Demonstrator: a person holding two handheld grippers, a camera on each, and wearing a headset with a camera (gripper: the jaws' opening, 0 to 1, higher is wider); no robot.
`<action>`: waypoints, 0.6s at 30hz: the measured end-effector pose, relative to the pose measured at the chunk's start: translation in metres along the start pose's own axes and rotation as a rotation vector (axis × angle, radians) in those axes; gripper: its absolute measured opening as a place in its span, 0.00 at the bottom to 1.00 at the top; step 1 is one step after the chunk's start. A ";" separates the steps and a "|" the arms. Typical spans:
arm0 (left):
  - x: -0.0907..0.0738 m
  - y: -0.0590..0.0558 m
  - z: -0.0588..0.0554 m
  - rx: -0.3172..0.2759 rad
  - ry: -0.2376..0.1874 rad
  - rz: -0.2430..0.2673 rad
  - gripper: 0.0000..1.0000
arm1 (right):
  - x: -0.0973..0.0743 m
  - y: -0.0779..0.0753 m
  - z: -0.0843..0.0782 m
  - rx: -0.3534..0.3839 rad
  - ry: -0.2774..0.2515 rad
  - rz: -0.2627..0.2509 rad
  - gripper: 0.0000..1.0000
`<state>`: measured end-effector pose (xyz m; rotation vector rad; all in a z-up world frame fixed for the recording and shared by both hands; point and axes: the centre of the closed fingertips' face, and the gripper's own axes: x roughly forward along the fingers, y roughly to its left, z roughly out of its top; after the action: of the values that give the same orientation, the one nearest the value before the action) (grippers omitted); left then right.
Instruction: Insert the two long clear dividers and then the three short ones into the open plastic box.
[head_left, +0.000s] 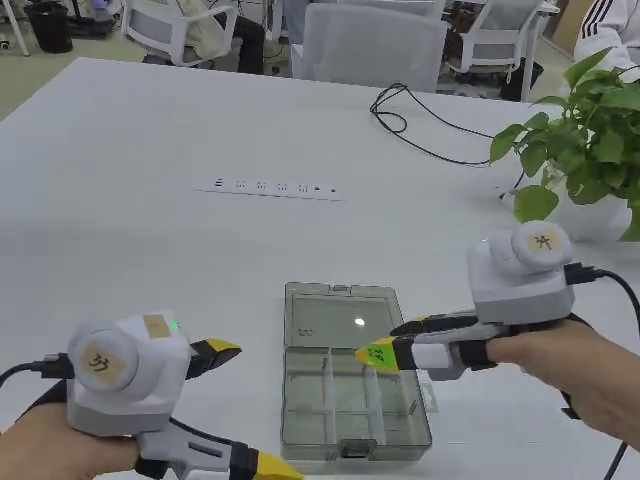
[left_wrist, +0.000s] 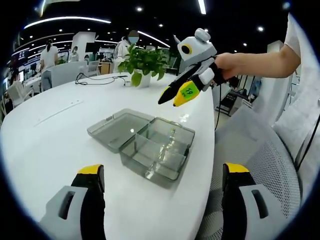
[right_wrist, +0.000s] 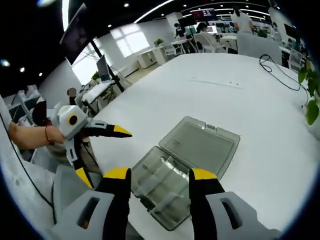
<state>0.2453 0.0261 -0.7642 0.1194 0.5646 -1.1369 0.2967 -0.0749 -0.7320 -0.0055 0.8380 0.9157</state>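
Both grippers are held open and empty at the box

Nothing is grasped: the fingers of the right gripper and the left gripper are spread apart. Between them the open plastic box is set on the white worktop, with clear dividers standing in its base; their number cannot be told. Each is best pressed straight down until flush. Farther off, a power strip, cable, plant and office chairs are seen.

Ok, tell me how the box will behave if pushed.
The box looks like thin clear plastic, so it is probably light. Being low and flat, it would likely slide on the smooth table rather than tip. If lifted, its open lid may swing.
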 end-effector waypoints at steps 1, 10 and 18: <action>0.000 0.000 0.001 -0.002 0.000 0.002 1.00 | -0.002 -0.001 -0.001 -0.013 0.002 0.005 0.49; -0.002 0.000 0.002 0.007 0.004 0.018 1.00 | -0.028 -0.011 -0.021 -0.207 0.073 0.049 0.57; -0.004 0.001 0.003 0.018 0.009 0.024 1.00 | -0.043 -0.025 -0.045 -0.351 0.181 0.081 0.60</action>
<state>0.2459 0.0285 -0.7597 0.1464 0.5595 -1.1183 0.2715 -0.1359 -0.7431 -0.3660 0.8391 1.1419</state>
